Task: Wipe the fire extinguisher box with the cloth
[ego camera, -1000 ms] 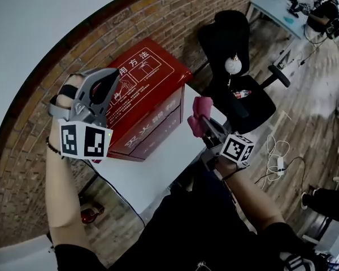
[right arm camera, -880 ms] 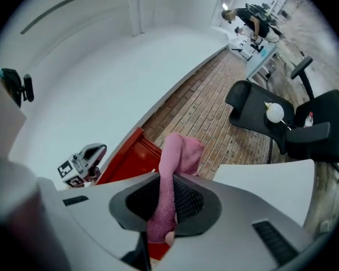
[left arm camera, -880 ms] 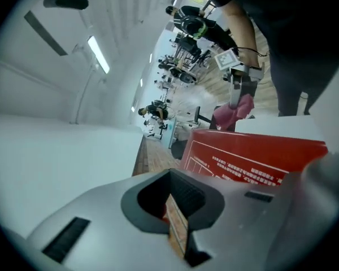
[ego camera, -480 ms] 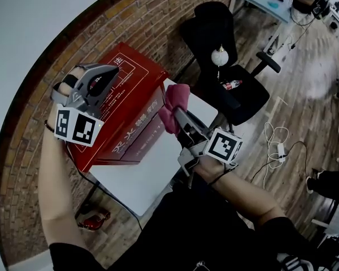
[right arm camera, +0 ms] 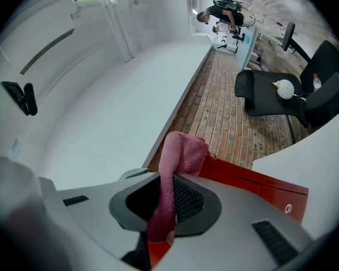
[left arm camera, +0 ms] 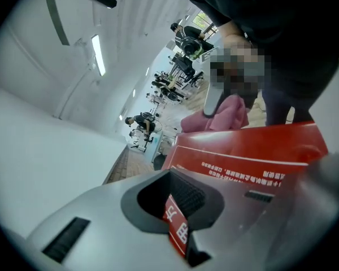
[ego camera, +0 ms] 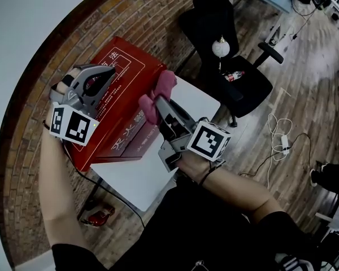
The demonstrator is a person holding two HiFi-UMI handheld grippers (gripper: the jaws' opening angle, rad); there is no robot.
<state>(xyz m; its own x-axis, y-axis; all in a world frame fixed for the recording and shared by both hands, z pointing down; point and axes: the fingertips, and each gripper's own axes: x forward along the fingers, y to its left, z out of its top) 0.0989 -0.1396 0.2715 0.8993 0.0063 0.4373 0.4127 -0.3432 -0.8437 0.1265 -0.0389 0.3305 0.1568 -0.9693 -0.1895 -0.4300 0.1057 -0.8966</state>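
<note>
A: L gripper (ego camera: 108,73)?
B: Jaws clenched together, upper left of frame, over the red box (ego camera: 124,126).
A: R gripper (ego camera: 161,107)?
B: Grasping pink cloth (ego camera: 157,90), frame centre, at box's top front edge.

Bare-armed in a black short-sleeved top (ego camera: 203,236), a worker carries two hand-held tools of pale grey moulded plastic: the left gripper (ego camera: 112,70) and its twin, the right gripper (ego camera: 158,103). Each bears a white cube printed with black square markers (the left cube (ego camera: 72,126) shows two faces, the right cube (ego camera: 210,141) mainly one). A dark strap (ego camera: 207,173) circles the right wrist. Seen close, the smooth shells frame a dark grey collar, black cross-ribbed pads (left arm camera: 187,195) and narrow recessed black slots (right arm camera: 274,240).
</note>
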